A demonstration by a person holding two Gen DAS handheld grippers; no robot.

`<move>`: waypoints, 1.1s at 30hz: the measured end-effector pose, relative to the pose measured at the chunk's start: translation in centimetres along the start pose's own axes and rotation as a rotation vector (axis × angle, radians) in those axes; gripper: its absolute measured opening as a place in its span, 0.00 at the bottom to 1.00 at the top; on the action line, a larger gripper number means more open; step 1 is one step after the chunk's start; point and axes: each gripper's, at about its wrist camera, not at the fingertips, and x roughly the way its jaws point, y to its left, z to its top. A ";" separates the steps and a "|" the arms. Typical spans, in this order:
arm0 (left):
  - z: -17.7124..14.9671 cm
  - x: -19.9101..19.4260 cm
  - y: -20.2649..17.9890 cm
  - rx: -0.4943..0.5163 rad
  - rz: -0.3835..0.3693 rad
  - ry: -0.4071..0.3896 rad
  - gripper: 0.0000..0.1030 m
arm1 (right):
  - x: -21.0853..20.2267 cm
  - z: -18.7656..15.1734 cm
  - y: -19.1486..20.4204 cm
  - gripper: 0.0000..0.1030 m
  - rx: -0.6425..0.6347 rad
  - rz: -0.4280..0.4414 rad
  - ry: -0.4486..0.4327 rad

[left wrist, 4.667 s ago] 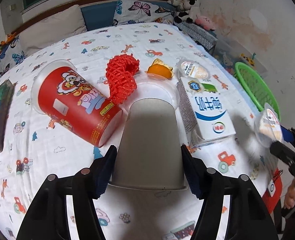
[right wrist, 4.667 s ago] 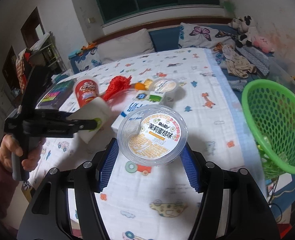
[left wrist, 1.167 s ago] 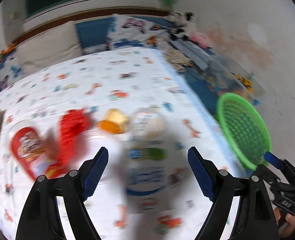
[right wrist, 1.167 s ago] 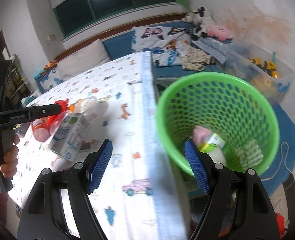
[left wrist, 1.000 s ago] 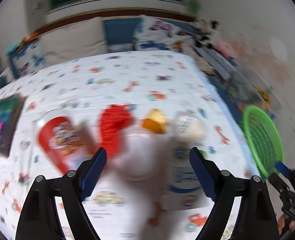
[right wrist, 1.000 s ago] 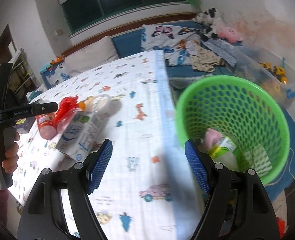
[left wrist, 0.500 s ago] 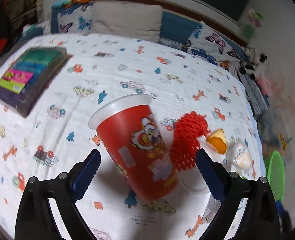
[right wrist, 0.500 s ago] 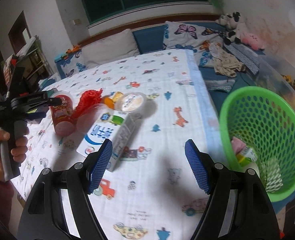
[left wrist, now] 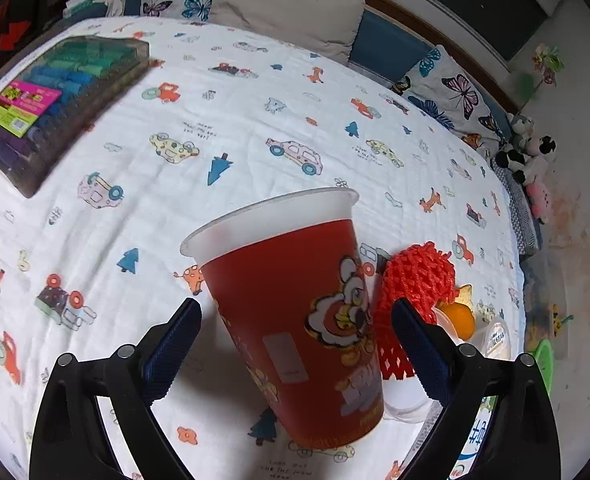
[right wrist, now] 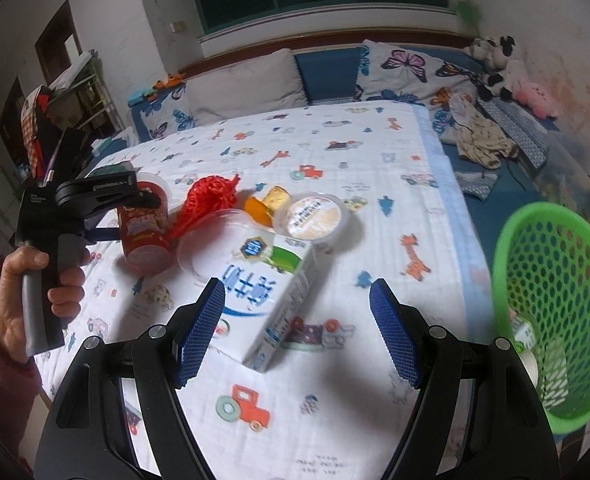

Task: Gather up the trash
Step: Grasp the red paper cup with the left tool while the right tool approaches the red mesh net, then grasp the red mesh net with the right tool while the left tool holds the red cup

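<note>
Between the spread fingers of the left gripper (left wrist: pixel 293 344), seen from the left wrist, lies the red cup (left wrist: pixel 295 312), on its side on the printed bedspread (left wrist: pixel 231 136), rim toward 12 o'clock and base toward 6. Neither pad touches it; the jaws stand wide apart and hold nothing. At 3 o'clock of the cup sits the red net (left wrist: pixel 415 280), touching or nearly touching its wall, with a clear lid (left wrist: pixel 405 400) just beyond. To close well, the gripper should probably centre on the cup's mid-body, keeping the right pad clear of the net, and squeeze gently, since a thin cup may buckle or roll. From the right wrist, the right gripper (right wrist: pixel 297 320) is likewise wide and empty, above the milk carton (right wrist: pixel 273 292); the green basket (right wrist: pixel 551 300) stands at 3 o'clock off the bed's edge.
</note>
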 end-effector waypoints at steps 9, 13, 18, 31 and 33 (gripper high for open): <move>0.8 0.6 1.3 0.009 -0.078 0.031 0.74 | 3.0 2.4 2.2 0.73 -0.042 0.040 0.026; 1.2 -0.1 1.9 0.046 -0.078 0.023 0.73 | 4.9 3.7 3.6 0.73 -0.070 0.071 0.044; 1.9 -1.2 3.4 0.073 -0.073 0.014 0.73 | 7.4 5.5 5.7 0.73 -0.099 0.111 0.066; 2.4 -1.7 6.1 0.127 -0.046 0.022 0.73 | 15.0 9.0 9.9 0.70 -0.134 0.136 0.156; 2.3 -1.7 6.4 0.129 -0.048 0.023 0.73 | 16.0 9.1 10.1 0.70 -0.140 0.115 0.169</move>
